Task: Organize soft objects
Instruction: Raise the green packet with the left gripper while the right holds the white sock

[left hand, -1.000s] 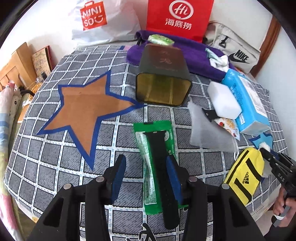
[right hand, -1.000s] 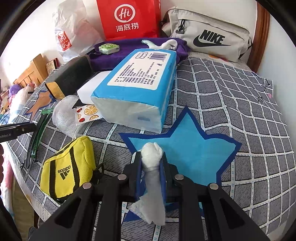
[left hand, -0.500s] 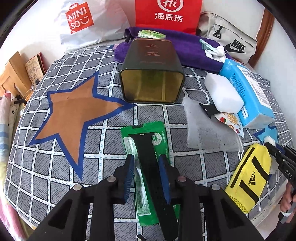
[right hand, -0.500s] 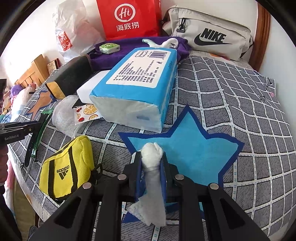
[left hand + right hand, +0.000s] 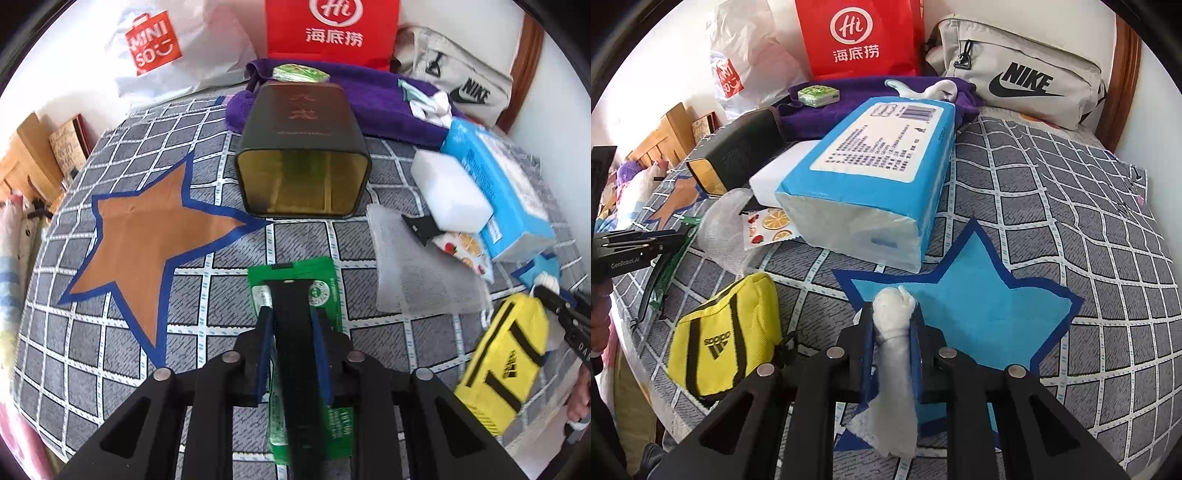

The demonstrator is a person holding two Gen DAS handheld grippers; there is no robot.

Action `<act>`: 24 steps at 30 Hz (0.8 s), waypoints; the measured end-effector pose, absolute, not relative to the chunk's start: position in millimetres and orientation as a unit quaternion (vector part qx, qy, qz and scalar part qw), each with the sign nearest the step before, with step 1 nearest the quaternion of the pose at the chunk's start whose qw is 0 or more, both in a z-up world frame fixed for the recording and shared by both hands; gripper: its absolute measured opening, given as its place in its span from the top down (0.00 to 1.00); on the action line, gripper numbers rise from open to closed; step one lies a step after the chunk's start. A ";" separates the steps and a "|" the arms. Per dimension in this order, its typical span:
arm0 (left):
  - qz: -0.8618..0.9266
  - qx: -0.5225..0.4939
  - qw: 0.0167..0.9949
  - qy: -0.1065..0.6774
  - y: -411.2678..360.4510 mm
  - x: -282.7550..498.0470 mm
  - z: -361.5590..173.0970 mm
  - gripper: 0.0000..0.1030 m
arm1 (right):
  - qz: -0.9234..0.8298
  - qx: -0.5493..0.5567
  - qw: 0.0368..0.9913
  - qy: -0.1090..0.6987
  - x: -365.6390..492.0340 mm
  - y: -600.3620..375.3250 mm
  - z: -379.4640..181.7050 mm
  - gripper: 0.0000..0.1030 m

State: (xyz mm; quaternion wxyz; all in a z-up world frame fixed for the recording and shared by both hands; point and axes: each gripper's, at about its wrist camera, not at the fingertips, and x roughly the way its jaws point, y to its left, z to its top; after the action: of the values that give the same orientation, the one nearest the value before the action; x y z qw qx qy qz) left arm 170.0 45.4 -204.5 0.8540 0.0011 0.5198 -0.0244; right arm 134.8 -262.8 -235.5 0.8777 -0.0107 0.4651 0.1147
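Currently, my left tongs (image 5: 293,325) are closing around a black strap (image 5: 291,314) lying on its green packet (image 5: 325,280) on the bed, right tongs (image 5: 892,317) clenched on a white cloth (image 5: 894,325) over the blue star (image 5: 979,306); squeeze squarely before lifting.

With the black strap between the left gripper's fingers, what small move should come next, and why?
Probably finish closing, then lift slightly. The left gripper is closing around the black strap, which lies on the green packet; a small lift would show whether the strap alone comes up.
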 end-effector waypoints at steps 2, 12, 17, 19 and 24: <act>-0.030 -0.012 0.855 0.517 48.3 168.1 -199.5 0.80 | 0.123 -0.001 0.881 0.458 130.2 -264.8 -226.6 0.84; -0.038 -0.029 0.868 0.494 51.1 164.5 -164.8 0.80 | 0.135 0.001 0.897 0.420 127.1 -261.4 -173.3 0.84; -0.040 -0.038 0.874 0.483 54.5 166.7 -147.7 0.80 | 0.140 -0.002 0.904 0.403 134.2 -256.4 -149.7 0.84; -0.040 -0.039 0.875 0.480 55.2 168.4 -142.4 0.80 | 0.145 -0.002 0.906 0.398 136.4 -253.8 -142.4 0.84; -0.043 -0.051 0.882 0.467 61.0 170.9 -126.9 0.80 | 0.153 -0.003 0.908 0.391 144.4 -247.4 -128.7 0.84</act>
State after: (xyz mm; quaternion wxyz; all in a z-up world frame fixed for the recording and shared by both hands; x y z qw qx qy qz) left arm 170.9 61.0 -126.9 0.8816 -0.0509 0.4673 -0.0427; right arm 144.4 -247.4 -128.7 0.9077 -0.0035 0.3906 0.1533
